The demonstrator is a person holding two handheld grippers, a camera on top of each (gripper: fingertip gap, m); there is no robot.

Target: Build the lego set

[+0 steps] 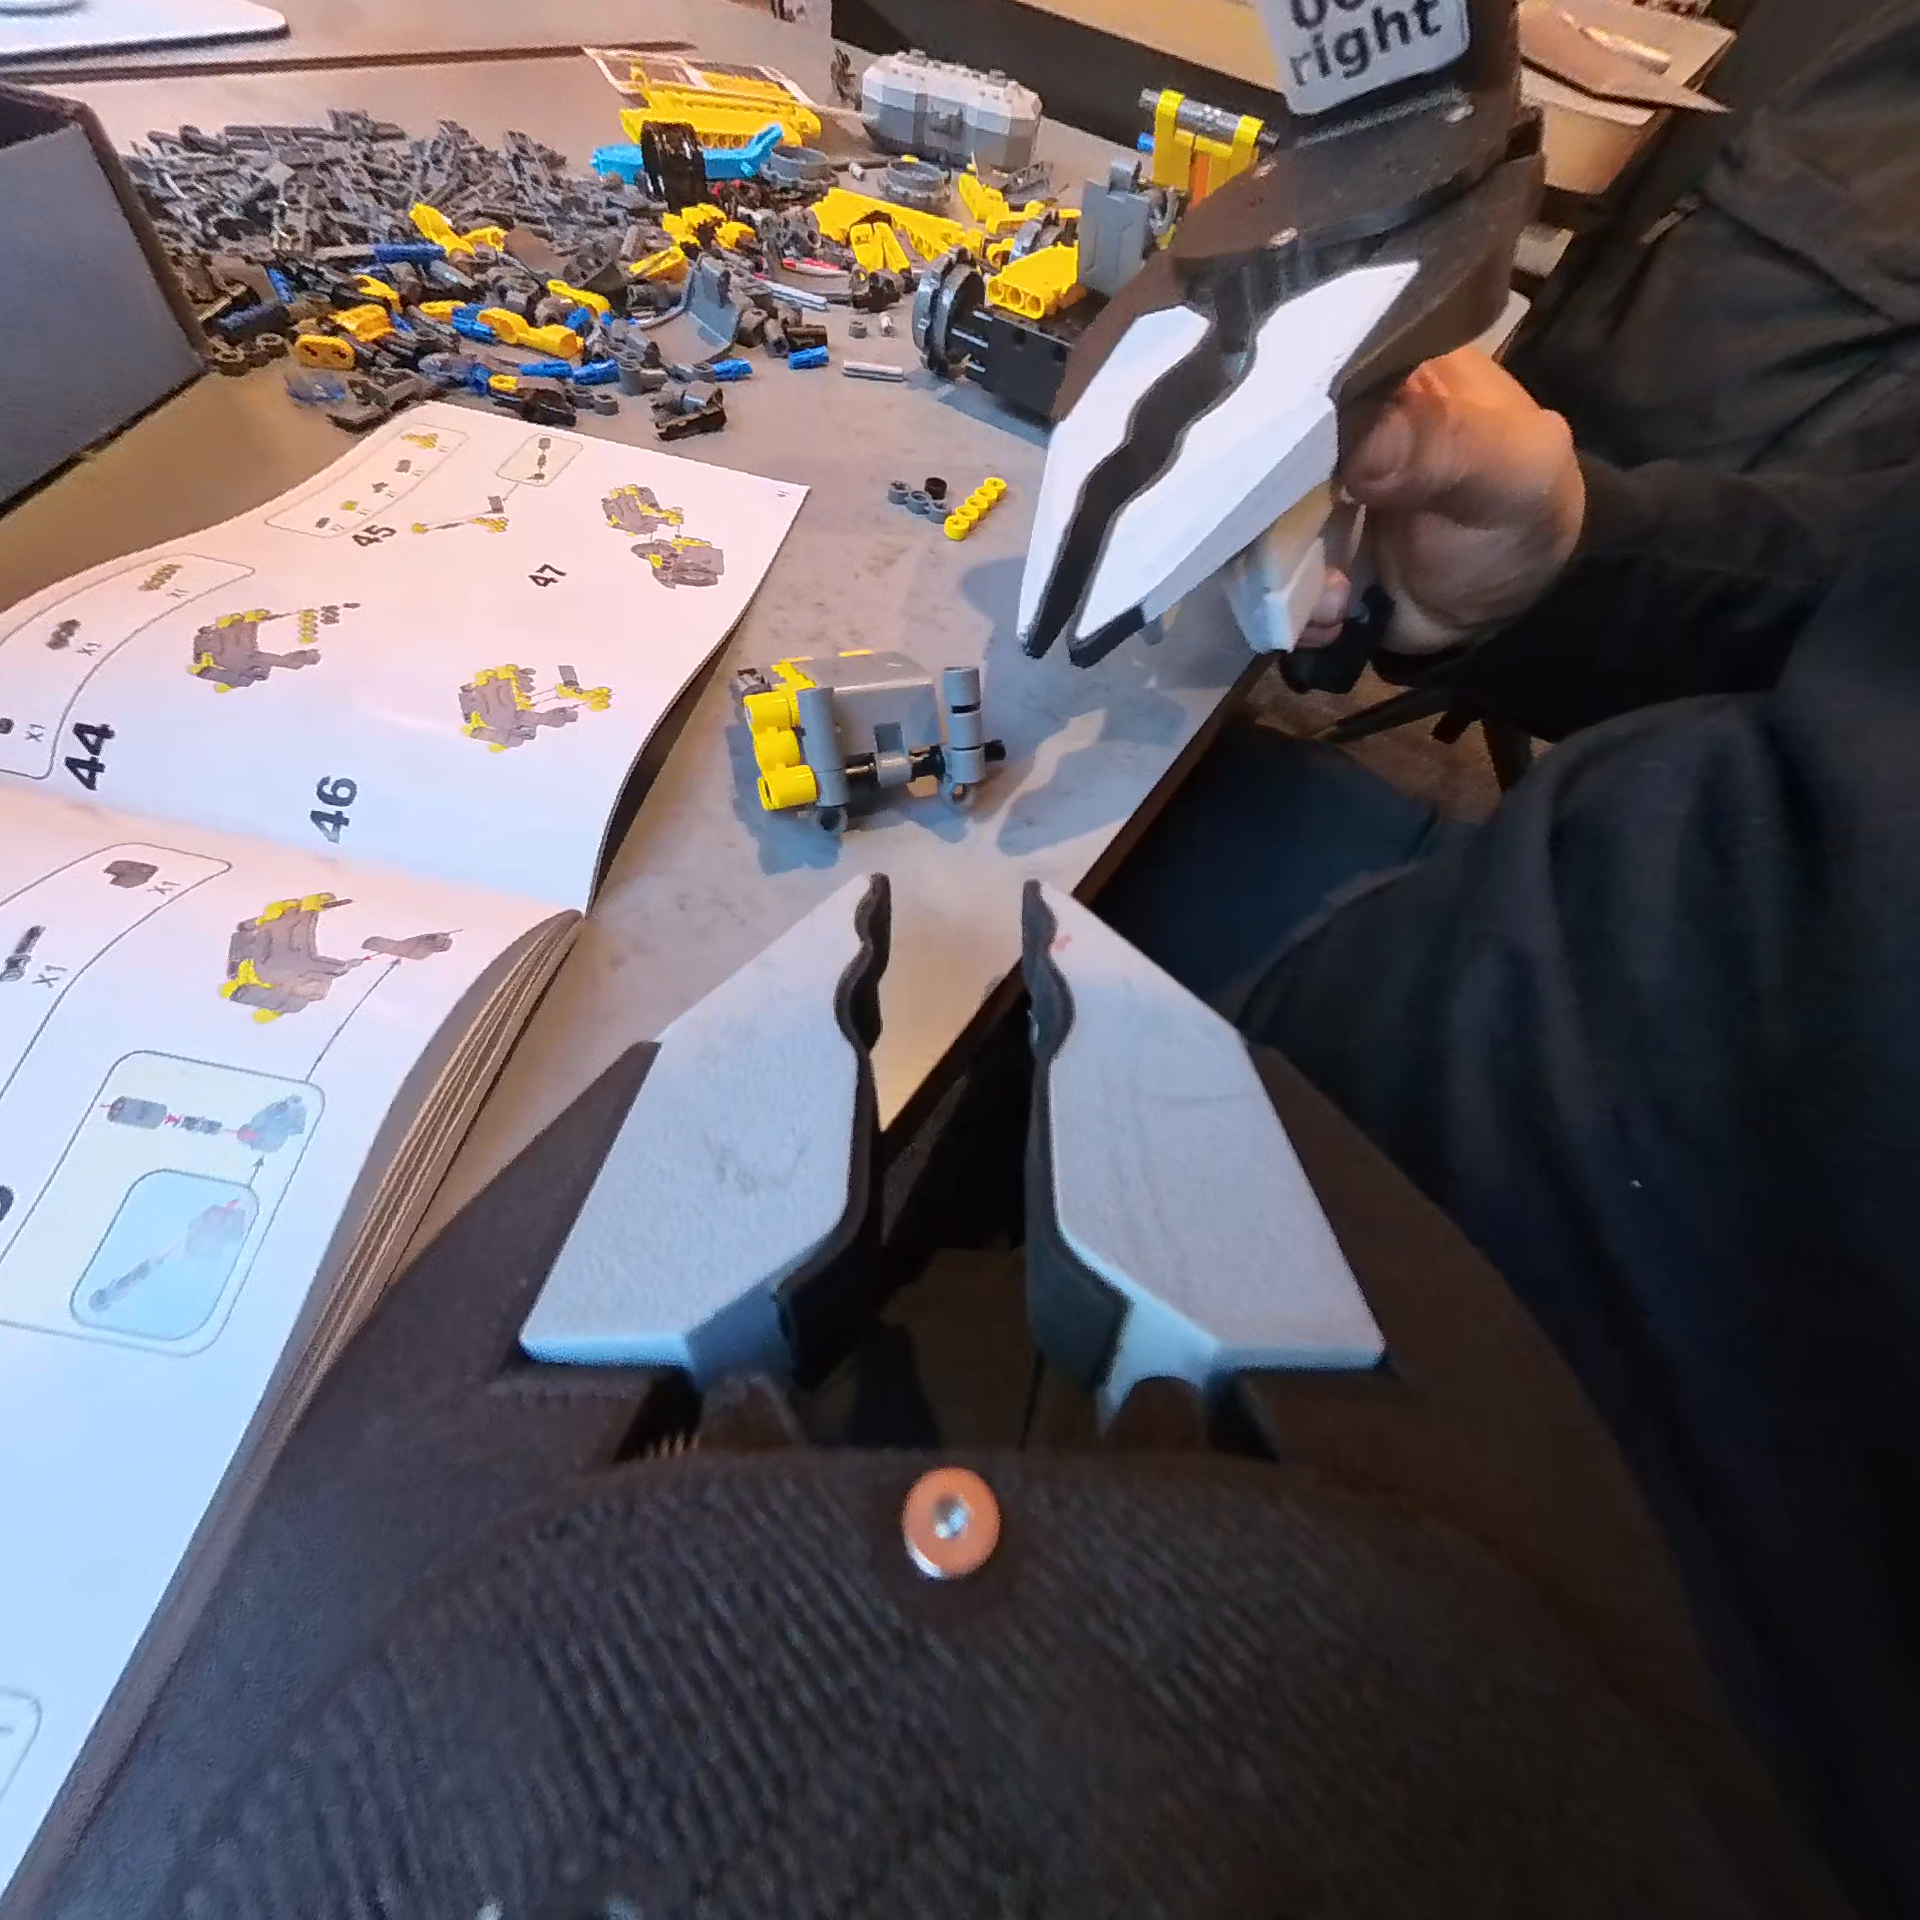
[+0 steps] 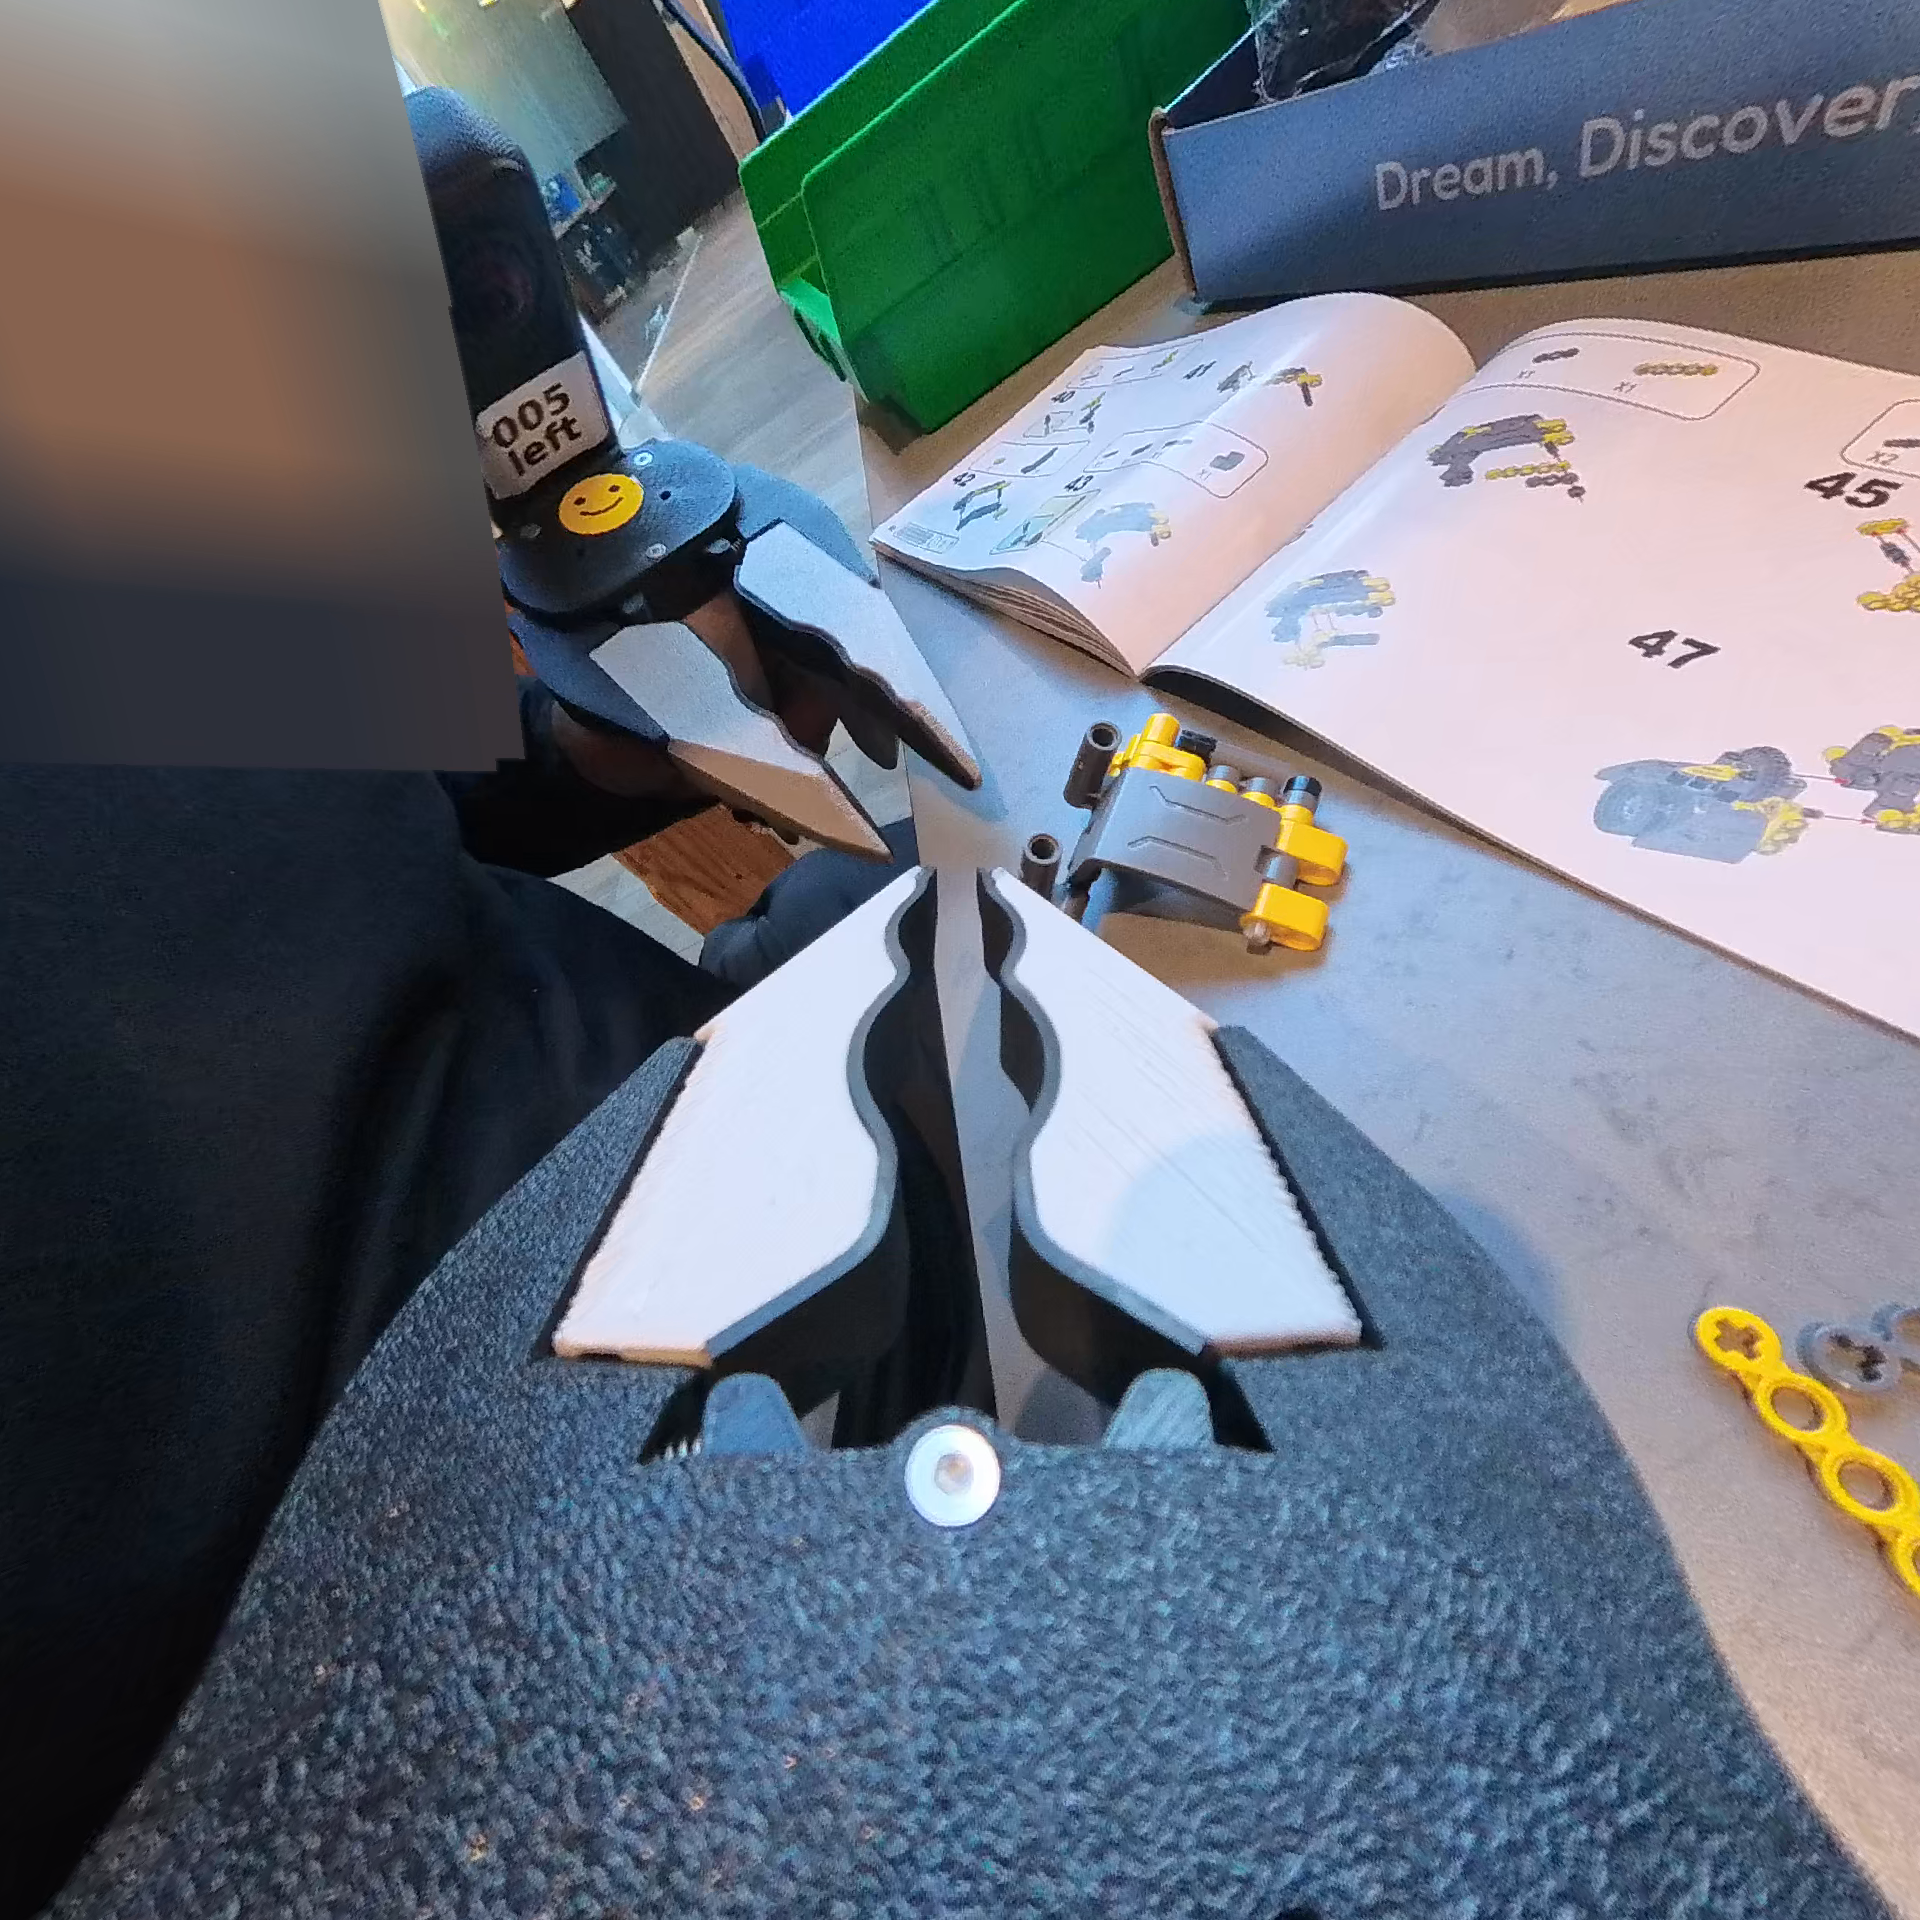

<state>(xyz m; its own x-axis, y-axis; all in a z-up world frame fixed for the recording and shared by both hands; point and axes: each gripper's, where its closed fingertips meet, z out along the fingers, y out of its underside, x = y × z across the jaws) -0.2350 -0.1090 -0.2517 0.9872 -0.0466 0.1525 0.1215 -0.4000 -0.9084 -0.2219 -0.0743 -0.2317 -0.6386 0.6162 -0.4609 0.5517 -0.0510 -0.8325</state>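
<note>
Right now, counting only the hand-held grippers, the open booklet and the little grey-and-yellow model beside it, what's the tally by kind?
Grippers: 2 (left gripper, right gripper)
Open instruction booklet: 1
Grey-and-yellow brick model: 1
Total: 4

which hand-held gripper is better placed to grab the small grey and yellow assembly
Probably the left hand-held gripper: it is open, empty, and faces the grey and yellow assembly directly. The right hand-held gripper hangs beside it, nearly closed.

Writing on box (image 2: 1507, 208), booklet (image 1: 364, 675), white labels (image 2: 540, 431).
</note>
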